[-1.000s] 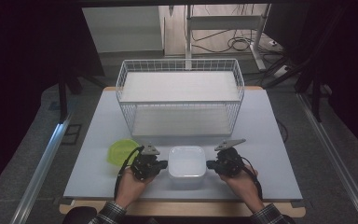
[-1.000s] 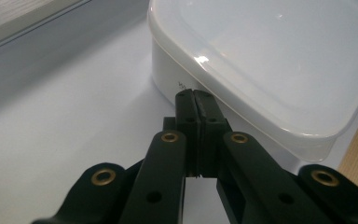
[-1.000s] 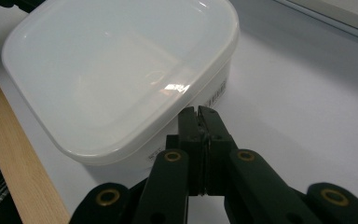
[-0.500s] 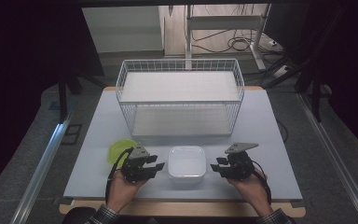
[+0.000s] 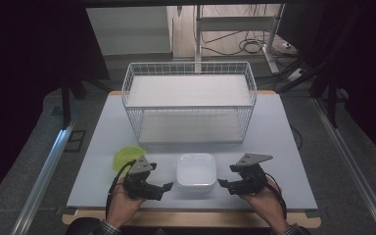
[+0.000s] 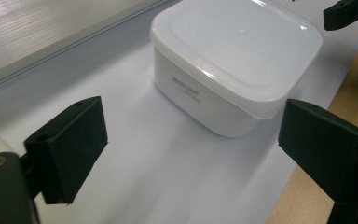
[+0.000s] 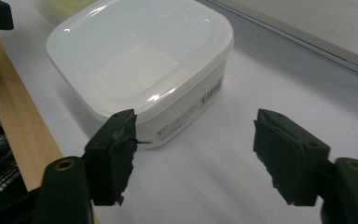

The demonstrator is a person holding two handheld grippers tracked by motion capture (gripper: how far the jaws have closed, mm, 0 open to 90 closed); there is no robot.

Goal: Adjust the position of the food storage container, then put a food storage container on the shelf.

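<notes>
A white square lidded container (image 5: 196, 171) sits on the pale mat near the table's front edge. My left gripper (image 5: 164, 188) is just left of it and my right gripper (image 5: 223, 184) just right of it, both apart from its sides. Both pairs of jaws have just been opening and stand open with nothing between them. In the left gripper view the container (image 6: 237, 60) lies ahead of the spread jaws of my left gripper (image 6: 196, 140). In the right gripper view the container (image 7: 140, 56) lies ahead and to the left of my right gripper (image 7: 196, 144).
A white wire basket (image 5: 190, 103) with a shelf stands behind the container across the middle of the mat. A yellow-green bowl (image 5: 126, 157) lies beside the left hand. The wooden table edge (image 5: 191, 219) runs along the front.
Both grippers were shut close against the container's sides a second ago. They have let go, opened and drawn outward, left one to the left and right one to the right. The container has stayed put.
</notes>
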